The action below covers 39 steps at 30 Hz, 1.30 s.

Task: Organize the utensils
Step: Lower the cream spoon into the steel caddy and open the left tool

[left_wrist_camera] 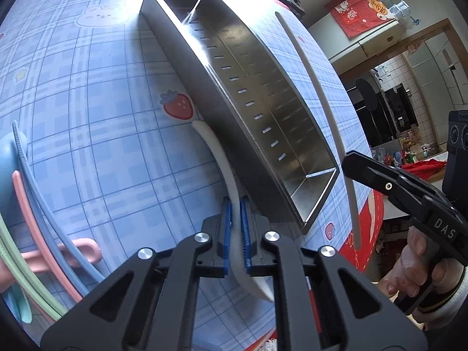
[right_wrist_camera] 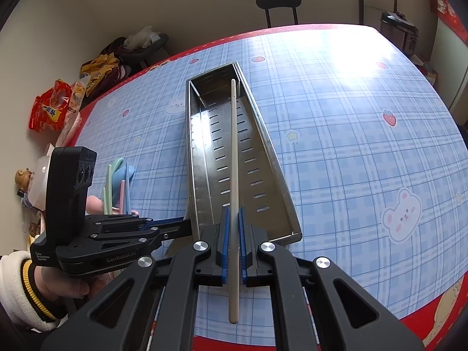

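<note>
A long steel utensil tray [left_wrist_camera: 263, 111] with a slotted floor lies on the blue checked tablecloth; it also shows in the right wrist view [right_wrist_camera: 263, 158]. My left gripper [left_wrist_camera: 236, 234] is shut on a white spoon [left_wrist_camera: 216, 152] that lies beside the tray's left wall. My right gripper [right_wrist_camera: 233, 239] is shut on a beige chopstick [right_wrist_camera: 234, 146] and holds it lengthwise above the tray. The same chopstick [left_wrist_camera: 321, 93] shows past the tray's far wall in the left wrist view.
Pink, blue and green utensils [left_wrist_camera: 44, 204] lie in a bunch left of the tray, also in the right wrist view [right_wrist_camera: 117, 184]. Snack bags [right_wrist_camera: 55, 111] sit beyond the table's far left edge. A black chair [right_wrist_camera: 279, 3] stands behind the table.
</note>
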### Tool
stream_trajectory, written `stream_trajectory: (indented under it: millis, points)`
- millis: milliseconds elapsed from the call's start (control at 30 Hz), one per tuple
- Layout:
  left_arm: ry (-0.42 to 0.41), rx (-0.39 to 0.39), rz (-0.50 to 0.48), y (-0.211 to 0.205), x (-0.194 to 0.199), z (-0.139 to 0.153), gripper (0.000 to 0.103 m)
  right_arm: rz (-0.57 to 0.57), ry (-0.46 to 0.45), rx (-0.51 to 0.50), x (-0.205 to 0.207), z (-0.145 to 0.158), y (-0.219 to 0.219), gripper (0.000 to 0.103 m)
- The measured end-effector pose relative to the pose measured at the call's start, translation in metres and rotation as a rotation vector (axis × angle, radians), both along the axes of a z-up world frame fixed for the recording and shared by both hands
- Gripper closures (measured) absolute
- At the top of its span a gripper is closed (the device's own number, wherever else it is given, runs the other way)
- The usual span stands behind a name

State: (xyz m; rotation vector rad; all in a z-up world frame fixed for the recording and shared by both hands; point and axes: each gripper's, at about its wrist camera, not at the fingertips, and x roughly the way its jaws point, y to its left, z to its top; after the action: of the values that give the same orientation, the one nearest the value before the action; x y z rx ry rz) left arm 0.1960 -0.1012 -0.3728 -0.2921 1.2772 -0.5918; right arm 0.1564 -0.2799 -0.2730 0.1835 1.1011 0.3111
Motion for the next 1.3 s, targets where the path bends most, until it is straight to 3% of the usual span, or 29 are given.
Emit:
stream_trajectory:
  millis: [167, 267, 433, 533, 700, 1067, 1100, 1167, 1233, 1300]
  points:
    - [0.021, -0.009, 0.07, 0.022, -0.001, 0.006, 0.093, -0.001, -0.001, -0.002, 0.005, -0.002, 0.0, 0.096]
    - [-0.009, -0.016, 0.115, 0.038, 0.006, 0.023, 0.093, 0.019, -0.002, -0.022, 0.015, -0.003, 0.004, 0.096]
    - [-0.093, -0.043, 0.164, 0.042, 0.044, 0.067, 0.093, 0.079, -0.015, -0.102, 0.044, -0.008, 0.018, 0.096]
    - [-0.101, -0.057, 0.212, 0.035, 0.075, 0.078, 0.093, 0.1, -0.017, -0.136, 0.063, -0.011, 0.029, 0.096]
    - [-0.054, -0.021, 0.26, 0.019, 0.117, 0.074, 0.093, 0.127, 0.003, -0.181, 0.082, -0.02, 0.046, 0.096]
    - [-0.018, 0.132, 0.205, -0.012, 0.156, 0.049, 0.092, 0.105, 0.077, -0.181, 0.087, -0.042, 0.048, 0.096]
    - [-0.023, 0.145, 0.202, -0.013, 0.158, 0.05, 0.09, 0.098, 0.081, -0.173, 0.086, -0.043, 0.048, 0.096]
    - [-0.034, 0.135, 0.201, -0.012, 0.157, 0.054, 0.071, 0.084, 0.078, -0.152, 0.084, -0.04, 0.045, 0.096]
    - [-0.06, 0.12, 0.199, -0.008, 0.155, 0.065, 0.06, 0.074, 0.068, -0.141, 0.077, -0.034, 0.036, 0.094]
    - [-0.095, 0.118, 0.193, 0.002, 0.149, 0.08, 0.058, 0.066, 0.055, -0.136, 0.072, -0.027, 0.033, 0.088]
